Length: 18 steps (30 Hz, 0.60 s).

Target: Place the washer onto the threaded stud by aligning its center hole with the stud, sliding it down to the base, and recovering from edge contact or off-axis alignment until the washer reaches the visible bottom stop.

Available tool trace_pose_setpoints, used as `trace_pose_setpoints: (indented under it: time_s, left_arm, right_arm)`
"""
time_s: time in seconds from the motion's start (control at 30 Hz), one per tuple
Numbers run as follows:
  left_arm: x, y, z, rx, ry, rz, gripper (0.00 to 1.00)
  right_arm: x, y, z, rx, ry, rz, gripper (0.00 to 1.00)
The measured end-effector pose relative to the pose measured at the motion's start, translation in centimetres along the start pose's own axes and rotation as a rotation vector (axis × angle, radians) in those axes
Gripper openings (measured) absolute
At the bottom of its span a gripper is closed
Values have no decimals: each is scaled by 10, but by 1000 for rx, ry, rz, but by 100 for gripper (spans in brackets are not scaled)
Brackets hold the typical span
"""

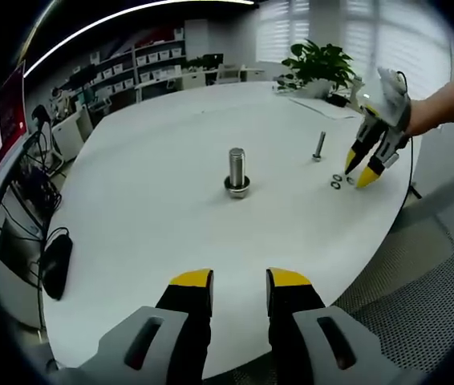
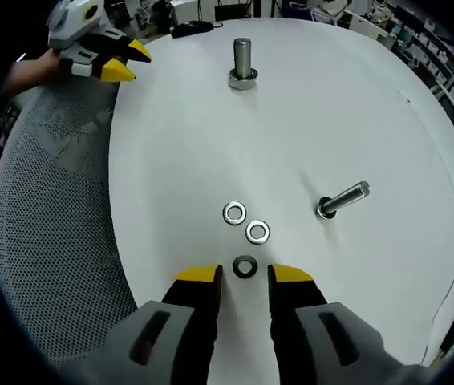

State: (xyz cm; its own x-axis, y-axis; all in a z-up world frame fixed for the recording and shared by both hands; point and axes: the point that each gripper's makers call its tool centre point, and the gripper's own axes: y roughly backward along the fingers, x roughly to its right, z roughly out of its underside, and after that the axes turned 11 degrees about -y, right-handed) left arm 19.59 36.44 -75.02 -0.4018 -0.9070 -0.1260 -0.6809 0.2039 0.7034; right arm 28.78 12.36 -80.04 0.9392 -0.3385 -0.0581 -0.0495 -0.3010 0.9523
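While both grippers sit with jaws apart and empty, the right gripper point(image 2: 244, 275) is just short of a dark washer point(image 2: 245, 266) flat on the table point(image 2: 171, 144), well apart from the bare upright stud point(image 2: 242, 60), so pickup and seating remain.

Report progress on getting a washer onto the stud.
Nothing is done: the upright stud is bare. In hand: the open right gripper brackets the dark washer, not yet gripping it. Left: grasp, carry, align, slide down to the base. The left gripper is open.
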Motion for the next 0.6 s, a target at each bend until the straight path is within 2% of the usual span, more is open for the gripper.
trace_pose_setpoints:
  time_s: [0.23, 0.43, 0.6]
  left_arm:
    - [-1, 1, -2, 11, 1, -5, 24]
    - [0, 1, -2, 14, -2, -2, 24]
    - [-2, 2, -4, 22, 2, -9, 24]
  right_arm:
    - [-2, 1, -1, -12, 38, 3, 24]
    - [-2, 1, 3, -68, 92, 5, 18]
    - [-2, 1, 2, -77, 81, 5, 18]
